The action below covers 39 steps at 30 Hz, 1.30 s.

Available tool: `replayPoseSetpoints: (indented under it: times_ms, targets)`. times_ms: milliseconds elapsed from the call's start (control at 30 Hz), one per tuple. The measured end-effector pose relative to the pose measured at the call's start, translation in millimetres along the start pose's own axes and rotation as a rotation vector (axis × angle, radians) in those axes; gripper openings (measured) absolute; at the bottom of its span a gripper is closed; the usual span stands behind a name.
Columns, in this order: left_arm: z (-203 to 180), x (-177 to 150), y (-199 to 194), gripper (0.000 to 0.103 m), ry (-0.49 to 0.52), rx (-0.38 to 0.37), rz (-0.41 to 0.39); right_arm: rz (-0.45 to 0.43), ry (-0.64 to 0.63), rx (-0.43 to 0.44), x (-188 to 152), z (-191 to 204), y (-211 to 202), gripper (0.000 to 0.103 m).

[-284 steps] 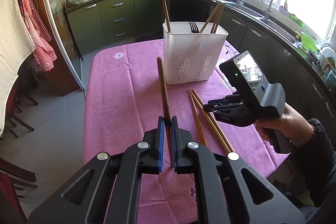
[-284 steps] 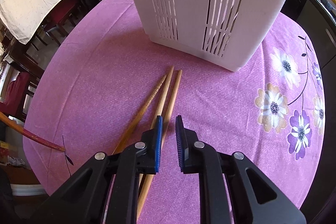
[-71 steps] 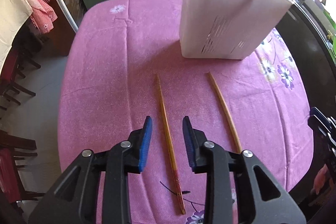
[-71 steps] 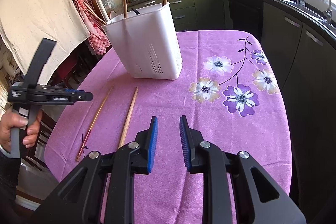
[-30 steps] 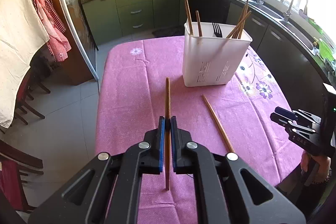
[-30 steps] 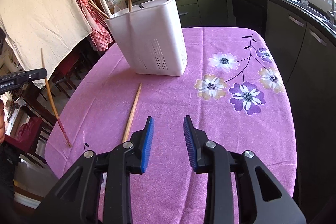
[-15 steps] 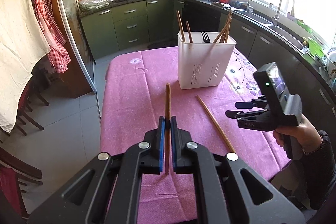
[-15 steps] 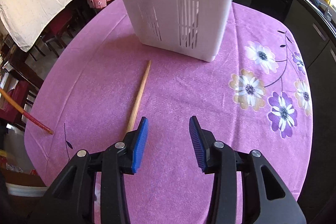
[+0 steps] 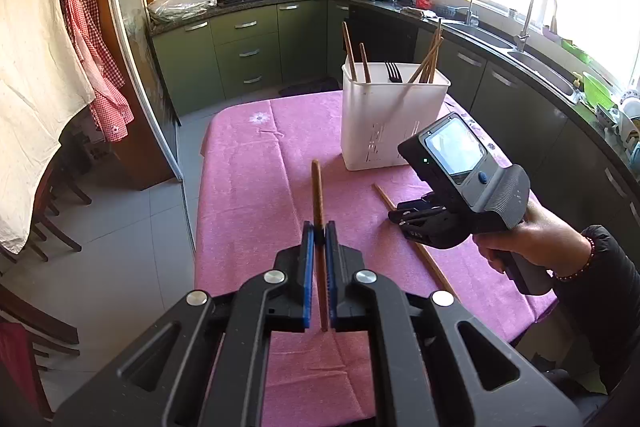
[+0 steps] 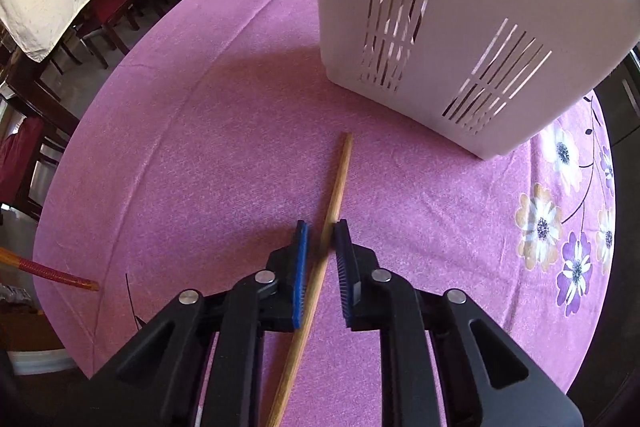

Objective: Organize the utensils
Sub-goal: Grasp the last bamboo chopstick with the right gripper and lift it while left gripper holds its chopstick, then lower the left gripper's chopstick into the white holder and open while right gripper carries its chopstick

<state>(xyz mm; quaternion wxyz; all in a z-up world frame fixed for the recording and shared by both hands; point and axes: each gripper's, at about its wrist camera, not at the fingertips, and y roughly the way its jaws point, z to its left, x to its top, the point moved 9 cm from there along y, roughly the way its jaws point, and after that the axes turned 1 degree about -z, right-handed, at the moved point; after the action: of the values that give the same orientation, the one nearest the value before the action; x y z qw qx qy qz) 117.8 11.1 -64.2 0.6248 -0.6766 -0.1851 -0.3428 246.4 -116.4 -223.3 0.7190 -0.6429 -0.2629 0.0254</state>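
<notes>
L gripper (image 9: 319,239) clamps dark chopstick (image 9: 317,187), R gripper (image 10: 320,239) open astride pale chopstick (image 10: 334,195) w/ it lying skewed; may roll on closing

One white utensil holder (image 9: 394,123), one fork (image 9: 393,71), six chopsticks (image 9: 318,195)

Left claw (image 9: 319,247) clamped, right claw (image 10: 321,241) apart
</notes>
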Motion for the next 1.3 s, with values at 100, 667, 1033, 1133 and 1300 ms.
replayPoseSetpoints:
  times_ms: [100,667,1033,1133,1300]
  targets:
    - [0,0,-1,0.006,0.000,0.000,-0.001,-0.014,0.003,0.005,0,0,-1,0.009]
    - [-1,-1,-1,0.006,0.001,0.019,-0.002,-0.487,0.033,0.062,-64,-27,-193,0.007]
    - [-7,-2,1,0.006,0.013,0.005,0.002,-0.590,0.064,0.047,-106,-31,-235,0.007]
    - [-7,-2,2,0.006,0.014,0.003,0.005,-0.593,0.069,0.053,-106,-31,-233,0.007]
    - [-9,3,3,0.006,0.011,-0.009,0.010,-0.591,0.080,0.060,-105,-37,-226,0.007]
